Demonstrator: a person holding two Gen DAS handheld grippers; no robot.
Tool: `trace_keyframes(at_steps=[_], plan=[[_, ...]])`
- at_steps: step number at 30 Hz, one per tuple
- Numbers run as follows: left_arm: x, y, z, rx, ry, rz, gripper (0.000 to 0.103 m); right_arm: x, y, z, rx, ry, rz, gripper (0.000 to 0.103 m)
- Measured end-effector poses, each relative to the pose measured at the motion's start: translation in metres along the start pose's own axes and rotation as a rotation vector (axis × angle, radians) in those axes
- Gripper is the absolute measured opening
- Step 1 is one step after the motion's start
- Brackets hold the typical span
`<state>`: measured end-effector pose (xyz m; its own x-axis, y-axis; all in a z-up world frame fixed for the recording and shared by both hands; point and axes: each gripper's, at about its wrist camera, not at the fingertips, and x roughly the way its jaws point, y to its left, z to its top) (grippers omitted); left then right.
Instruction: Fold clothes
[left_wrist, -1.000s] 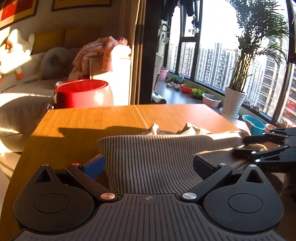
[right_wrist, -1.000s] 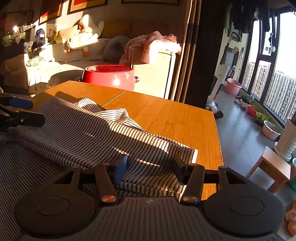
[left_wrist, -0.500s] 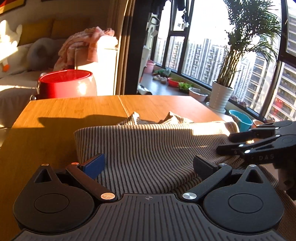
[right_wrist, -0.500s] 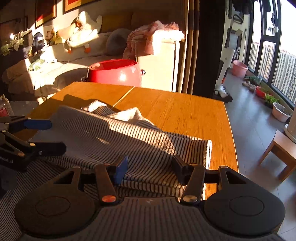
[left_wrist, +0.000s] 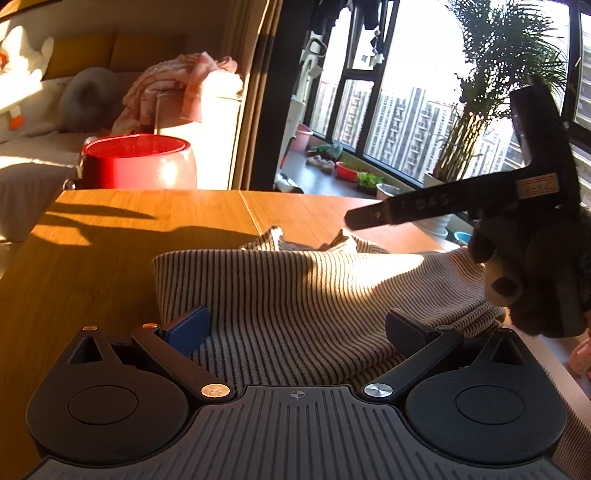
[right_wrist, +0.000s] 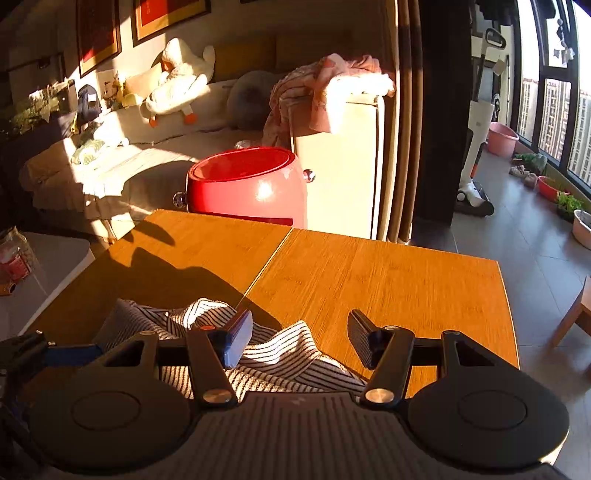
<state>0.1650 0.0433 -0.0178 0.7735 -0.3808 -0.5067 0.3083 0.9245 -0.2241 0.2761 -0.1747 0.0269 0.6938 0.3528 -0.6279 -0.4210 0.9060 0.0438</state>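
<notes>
Both claws spread apart, left claw low over the striped shirt; right claw should smooth that bunched collar flat.

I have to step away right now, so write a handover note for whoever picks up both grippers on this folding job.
Left gripper: open, low over the striped shirt, gripping nothing.
Right gripper: open, lifted above the shirt's collar end, holding nothing.
Shirt: lies on the wooden table, folded over once with a clean left fold edge; the collar end is bunched.
Done: one fold, it seems.
Left: smooth the collar end, make the remaining folds, square up the bundle.
</notes>
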Motion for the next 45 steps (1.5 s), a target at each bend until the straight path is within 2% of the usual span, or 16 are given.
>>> trace_keyframes(at_steps=[4,7,9,12,17,20,23,27,28,29,31,32,34,36,41,45], plan=[[-0.004,0.007,0.004,-0.043,-0.006,-0.017,0.103,0.037,0.008,-0.008,-0.047,0.073,0.000,0.058],[-0.008,0.012,0.006,-0.075,-0.011,-0.030,0.103,0.036,0.008,-0.009,-0.024,0.077,0.009,0.018],[-0.010,0.016,0.008,-0.096,-0.014,-0.039,0.103,0.024,0.009,-0.009,-0.014,0.063,0.020,0.010],[-0.025,0.028,0.020,-0.164,-0.037,-0.028,0.103,-0.020,0.011,-0.005,0.021,-0.022,0.067,0.008],[-0.064,0.037,0.041,-0.163,-0.102,0.019,0.103,-0.110,0.029,-0.023,0.026,-0.140,0.170,0.008],[-0.089,0.033,0.048,-0.157,-0.134,0.017,0.103,-0.147,0.046,-0.060,0.035,-0.112,0.242,0.008],[-0.105,0.021,0.048,-0.131,-0.140,0.012,0.103,-0.155,0.065,-0.113,0.063,0.005,0.289,0.006],[-0.105,0.004,0.036,-0.061,-0.073,-0.006,0.102,-0.158,0.076,-0.159,0.091,0.077,0.286,0.006],[-0.102,0.000,0.031,-0.040,-0.043,-0.013,0.092,-0.159,0.078,-0.169,0.094,0.086,0.280,0.006],[-0.097,-0.004,0.025,-0.016,-0.004,-0.008,0.070,-0.164,0.080,-0.171,0.077,0.080,0.264,0.006],[-0.092,-0.008,0.015,0.034,0.057,0.006,0.053,-0.183,0.082,-0.171,0.027,0.052,0.232,0.009],[-0.092,-0.009,0.010,0.060,0.080,0.015,0.053,-0.194,0.079,-0.167,0.027,0.030,0.233,0.011],[-0.091,-0.010,0.000,0.113,0.125,0.033,0.057,-0.216,0.067,-0.160,0.051,-0.028,0.209,0.029],[-0.096,-0.009,-0.007,0.140,0.163,0.045,0.059,-0.239,0.051,-0.153,0.100,-0.097,0.160,0.070],[-0.108,0.015,-0.004,-0.004,0.243,0.009,0.081,-0.233,0.009,-0.151,0.308,-0.088,0.093,0.075],[-0.096,0.029,-0.008,-0.155,0.346,-0.098,0.081,-0.185,0.004,-0.164,0.357,0.014,0.094,0.074]])
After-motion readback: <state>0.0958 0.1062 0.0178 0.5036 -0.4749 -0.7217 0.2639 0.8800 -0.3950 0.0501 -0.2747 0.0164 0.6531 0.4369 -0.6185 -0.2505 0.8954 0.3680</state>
